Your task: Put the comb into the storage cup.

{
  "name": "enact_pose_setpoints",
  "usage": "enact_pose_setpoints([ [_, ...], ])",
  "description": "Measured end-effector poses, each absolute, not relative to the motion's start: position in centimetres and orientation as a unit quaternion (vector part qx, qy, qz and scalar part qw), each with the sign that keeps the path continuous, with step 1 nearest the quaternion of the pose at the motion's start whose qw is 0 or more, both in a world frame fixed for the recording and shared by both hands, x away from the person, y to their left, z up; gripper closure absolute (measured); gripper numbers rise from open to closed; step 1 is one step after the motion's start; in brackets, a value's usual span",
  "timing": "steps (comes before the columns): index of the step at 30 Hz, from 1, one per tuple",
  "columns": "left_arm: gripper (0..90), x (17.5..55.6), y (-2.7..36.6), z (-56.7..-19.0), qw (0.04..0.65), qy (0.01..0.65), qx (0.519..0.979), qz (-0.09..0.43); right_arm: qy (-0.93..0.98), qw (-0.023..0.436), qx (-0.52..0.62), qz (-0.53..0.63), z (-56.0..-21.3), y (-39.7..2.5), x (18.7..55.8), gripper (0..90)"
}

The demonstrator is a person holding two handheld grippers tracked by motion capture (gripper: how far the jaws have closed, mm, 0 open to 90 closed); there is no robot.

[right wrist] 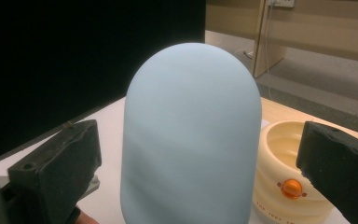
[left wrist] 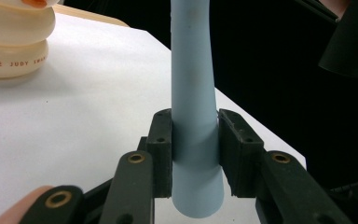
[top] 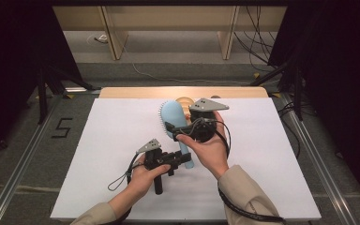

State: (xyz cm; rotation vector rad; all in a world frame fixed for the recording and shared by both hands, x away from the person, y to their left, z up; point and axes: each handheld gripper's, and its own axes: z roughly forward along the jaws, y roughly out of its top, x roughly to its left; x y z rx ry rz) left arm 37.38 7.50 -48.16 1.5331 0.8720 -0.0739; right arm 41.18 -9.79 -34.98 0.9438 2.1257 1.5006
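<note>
Brush: the light blue brush (top: pixel 173 123) is held up over the middle of the white counter (top: pixel 98 164), head toward the far side, handle toward the near side; the bristles show along its left edge.
Left claw: the left claw (top: pixel 180 158) is clamped on the handle close to its flared end; in the left gripper view the pads (left wrist: pixel 162 154) press both sides of the handle (left wrist: pixel 193 116).
Right claw: the right claw (top: pixel 171 127) sits at the neck of the brush with its jaws apart; in the right gripper view the smooth back of the head (right wrist: pixel 191 135) stands between the pads (right wrist: pixel 58 163) with a gap on each side.
Cup: a cream ribbed cup (right wrist: pixel 284 186) with an orange dot stands on the counter just beyond the head, on the far side.
Risk, slip: the handle tapers and the hold is near its end, so the brush could pivot or slide out if the left hand tilts.
Risk, bad closure: the head looks wide and rounded; closing the right claw on it could squeeze it out or twist it against the left hold.
Risk, collision: a forward swing of the head could knock the cup.
</note>
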Motion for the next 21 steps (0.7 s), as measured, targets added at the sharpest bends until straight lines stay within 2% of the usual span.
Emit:
enact_pose_setpoints([
  [21, 66.7, 37.16, 7.27, -48.15, 0.634, 0.379, 0.674, -0.030, 0.749, 0.178, 0.341, 0.539, -34.81, -9.23, 42.14, 0.8],
])
